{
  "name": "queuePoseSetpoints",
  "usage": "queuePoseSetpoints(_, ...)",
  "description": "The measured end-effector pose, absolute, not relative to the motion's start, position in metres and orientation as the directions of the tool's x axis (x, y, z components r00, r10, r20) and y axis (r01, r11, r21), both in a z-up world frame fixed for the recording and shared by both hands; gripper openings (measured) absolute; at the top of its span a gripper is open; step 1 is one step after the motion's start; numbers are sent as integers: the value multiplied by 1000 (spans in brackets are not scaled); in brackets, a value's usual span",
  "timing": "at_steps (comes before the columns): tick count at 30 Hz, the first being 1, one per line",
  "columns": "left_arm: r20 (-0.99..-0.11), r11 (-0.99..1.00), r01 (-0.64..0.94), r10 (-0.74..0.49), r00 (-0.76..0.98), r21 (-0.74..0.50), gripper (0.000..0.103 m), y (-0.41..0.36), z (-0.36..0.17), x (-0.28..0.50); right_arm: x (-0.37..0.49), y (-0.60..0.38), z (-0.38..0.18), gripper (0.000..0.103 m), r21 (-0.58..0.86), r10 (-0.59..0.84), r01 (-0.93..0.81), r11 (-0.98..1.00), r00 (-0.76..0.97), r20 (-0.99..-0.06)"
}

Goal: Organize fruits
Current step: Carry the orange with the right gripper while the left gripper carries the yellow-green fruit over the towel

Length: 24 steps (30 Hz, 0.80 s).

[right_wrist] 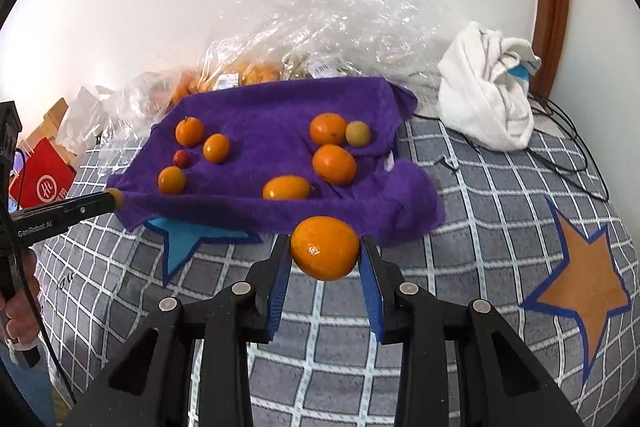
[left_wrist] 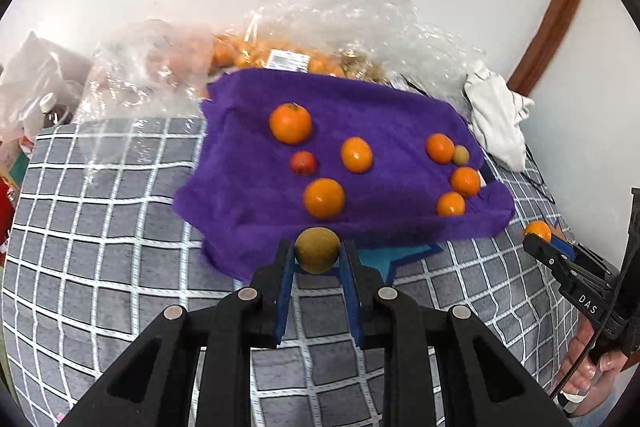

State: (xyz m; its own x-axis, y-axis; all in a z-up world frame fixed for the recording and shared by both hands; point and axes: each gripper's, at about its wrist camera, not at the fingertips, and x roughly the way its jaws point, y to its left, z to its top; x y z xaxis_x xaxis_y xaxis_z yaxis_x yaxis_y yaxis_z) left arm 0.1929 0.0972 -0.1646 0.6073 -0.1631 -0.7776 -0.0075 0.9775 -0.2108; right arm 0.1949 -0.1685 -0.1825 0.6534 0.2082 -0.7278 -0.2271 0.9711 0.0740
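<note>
Across the bed I am seeing a grey checked blanket [right_wrist: 460,211] lying flat, and I am using the purple towel [right_wrist: 280,131] spread on it as my landmark.

- Clear plastic bags [right_wrist: 320,27] are piling behind the towel against the wall, holding more orange fruit.
- White crumpled cloth [right_wrist: 488,87] is sitting beyond the towel's right end.
- Orange star patch [right_wrist: 580,283] is showing on the blanket well to the towel's right; a blue star patch [right_wrist: 180,239] is poking out from under the towel's near edge.
- Red bag [right_wrist: 44,179] is standing off the towel's left end.
- Right gripper [right_wrist: 325,255] is hovering at the towel's near edge, its blue pads clamping an orange [right_wrist: 325,247].
- Left gripper [left_wrist: 317,259] is also hovering by the near edge, pinching a greenish-brown fruit [left_wrist: 317,250].
- Seven loose oranges [right_wrist: 334,163] are lying on the towel, three toward its left end, four toward its right.
- Pale green fruit [right_wrist: 358,133] is resting against the farthest right-hand orange.
- Small red fruit [right_wrist: 181,157] is sitting among the left-hand oranges.
</note>
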Motion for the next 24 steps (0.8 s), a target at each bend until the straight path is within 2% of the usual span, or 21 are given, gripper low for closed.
queuePoseSetpoints(10, -762, 975, -57, -131, 634, -215, 22, 125, -158, 209, 229, -139, -177, 34, 56, 229, -273, 960, 657, -718)
queuePoseSetpoints(18, -755, 973, -73, -121, 644, -218, 22, 141, -155, 225, 274, -109, -188, 34, 96, 287, -325, 941, 610, -739)
queuePoseSetpoints(24, -760, 972, -78, -123, 639, -223, 22, 149, -160, 235, 297, -87, -206, 34, 41, 246, -335, 941, 600, -761)
